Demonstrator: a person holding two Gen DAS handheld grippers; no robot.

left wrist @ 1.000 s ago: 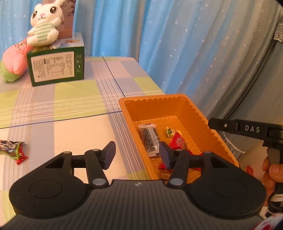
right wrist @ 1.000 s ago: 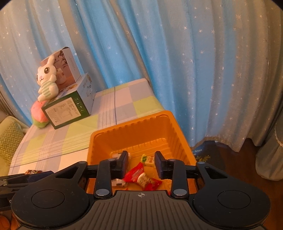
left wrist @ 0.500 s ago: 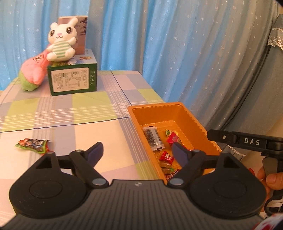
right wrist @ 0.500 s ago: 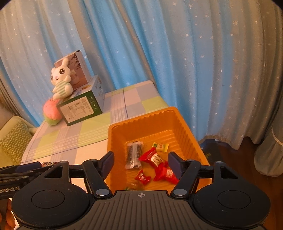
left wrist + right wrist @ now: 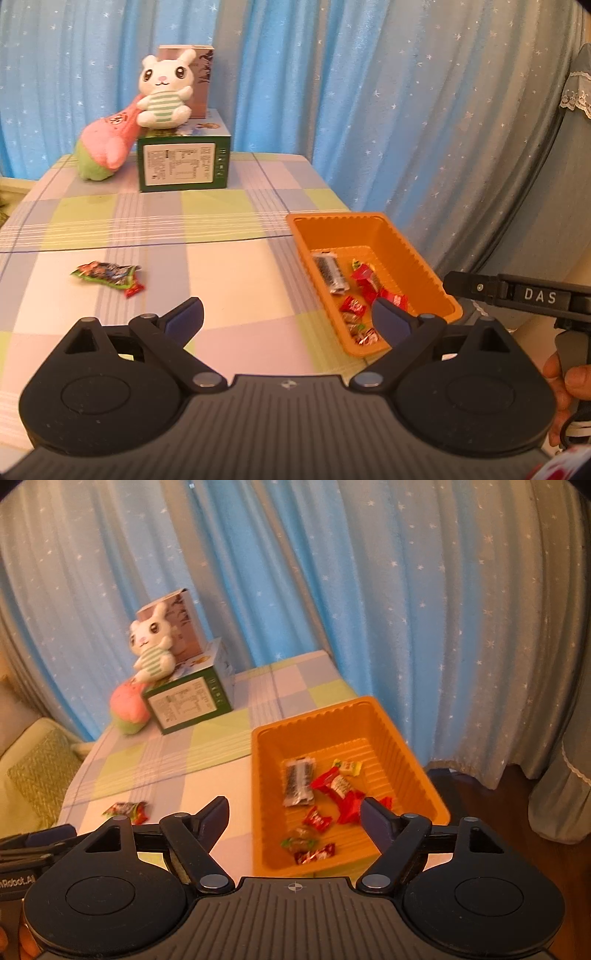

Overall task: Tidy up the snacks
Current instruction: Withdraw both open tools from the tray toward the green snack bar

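**Left wrist view: both grippers empty above the snack tray**

Both the left gripper (image 5: pixel 286 319) and the right gripper (image 5: pixel 293 814) are spreading their jaws, nothing between them. The orange tray (image 5: pixel 402 744) at the table's (image 5: pixel 229 280) corner holds a dark clear-wrapped bar (image 5: pixel 298 782), red packets (image 5: pixel 338 788) and small candies. One green-and-red snack packet (image 5: pixel 107 275) lies on the checked tablecloth, well apart from the tray.

I count one orange tray (image 5: pixel 402 746) at right of centre, with about seven wrapped snacks inside, and one green snack packet (image 5: pixel 105 275) at left on the table. At upper left I see two boxes, one plush rabbit (image 5: pixel 164 92) and one pink-and-green plush (image 5: pixel 105 147).
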